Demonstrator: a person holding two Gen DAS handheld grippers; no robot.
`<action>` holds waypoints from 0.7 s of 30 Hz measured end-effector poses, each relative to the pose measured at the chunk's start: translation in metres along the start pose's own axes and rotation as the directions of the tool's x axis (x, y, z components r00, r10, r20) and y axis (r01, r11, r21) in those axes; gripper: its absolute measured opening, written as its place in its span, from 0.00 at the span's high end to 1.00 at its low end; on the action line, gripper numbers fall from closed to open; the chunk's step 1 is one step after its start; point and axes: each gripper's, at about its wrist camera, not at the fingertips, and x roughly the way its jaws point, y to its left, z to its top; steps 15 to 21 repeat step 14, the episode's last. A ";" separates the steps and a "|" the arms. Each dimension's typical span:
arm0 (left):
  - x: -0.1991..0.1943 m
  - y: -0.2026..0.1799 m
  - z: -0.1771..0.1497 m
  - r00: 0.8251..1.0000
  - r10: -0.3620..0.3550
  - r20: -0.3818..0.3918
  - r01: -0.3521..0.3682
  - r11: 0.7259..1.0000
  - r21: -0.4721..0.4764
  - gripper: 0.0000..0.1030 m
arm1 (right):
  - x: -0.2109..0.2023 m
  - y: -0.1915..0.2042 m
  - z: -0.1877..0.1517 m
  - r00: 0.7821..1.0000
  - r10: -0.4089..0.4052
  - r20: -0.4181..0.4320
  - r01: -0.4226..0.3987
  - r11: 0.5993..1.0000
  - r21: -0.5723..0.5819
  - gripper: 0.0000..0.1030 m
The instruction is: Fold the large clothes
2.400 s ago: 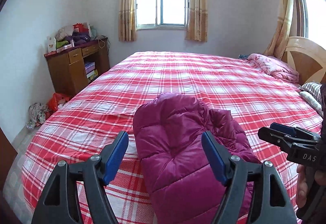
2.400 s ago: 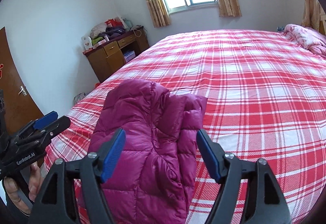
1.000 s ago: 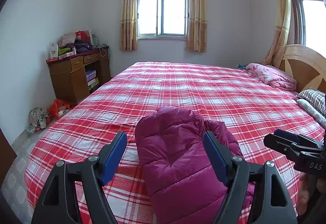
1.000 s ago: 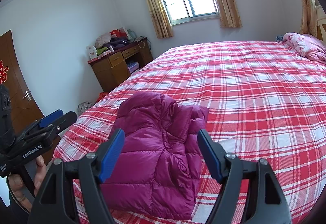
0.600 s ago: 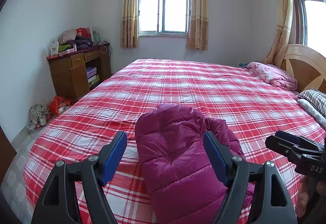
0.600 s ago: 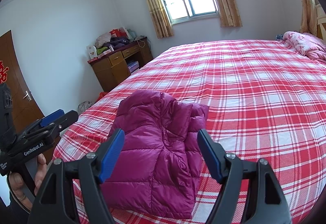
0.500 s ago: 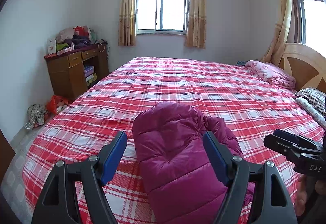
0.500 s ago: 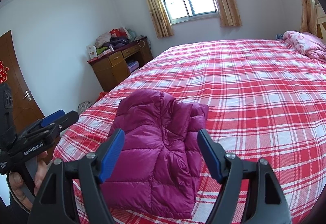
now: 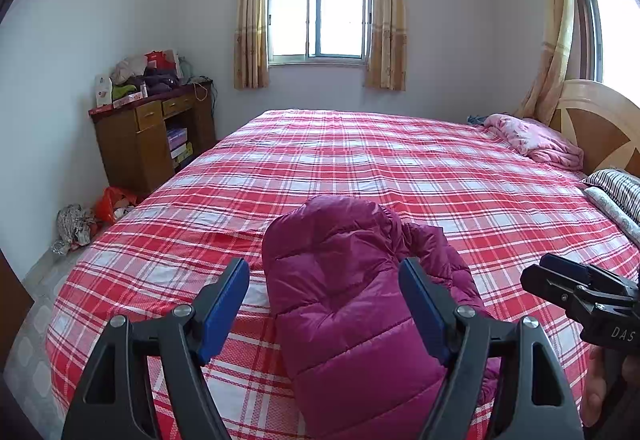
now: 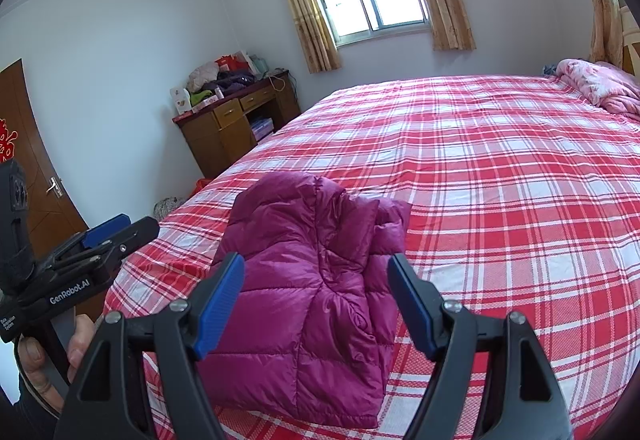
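A magenta quilted down jacket [image 9: 344,304] [image 10: 316,280] lies folded into a compact bundle near the front edge of the red plaid bed [image 9: 360,167] [image 10: 500,179]. My left gripper [image 9: 324,282] hovers above and in front of the jacket, open, its blue pads clear of the fabric. My right gripper [image 10: 316,274] hangs likewise before the bundle, open with nothing between its fingers. Each gripper also shows in the other's view: the right gripper [image 9: 580,292] at the right edge, the left gripper [image 10: 100,244] at the left, each held by a hand.
A wooden desk [image 9: 148,143] piled with clutter stands against the left wall. Bags [image 9: 92,211] lie on the floor beside it. A pink quilt [image 9: 532,139] and striped pillows [image 9: 616,191] sit by the wooden headboard [image 9: 600,123]. A brown door [image 10: 24,159] is at the left.
Both grippers rose and drew back from the jacket before the last second, widening the view. Since then nothing has visibly changed.
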 end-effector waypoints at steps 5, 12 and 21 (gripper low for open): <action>0.003 0.002 -0.003 1.000 0.007 -0.004 -0.007 1.000 -0.009 0.25 | 0.001 -0.002 -0.001 1.000 0.000 -0.004 0.000 1.000 0.006 0.25; -0.003 0.000 -0.003 0.999 0.016 0.028 -0.016 1.000 -0.003 0.25 | 0.001 -0.002 -0.002 1.000 0.001 -0.005 -0.001 1.000 0.007 0.25; -0.004 -0.001 -0.003 0.999 0.017 0.033 -0.017 1.000 -0.001 0.25 | 0.001 -0.002 -0.001 1.000 0.000 -0.005 0.000 1.000 0.007 0.25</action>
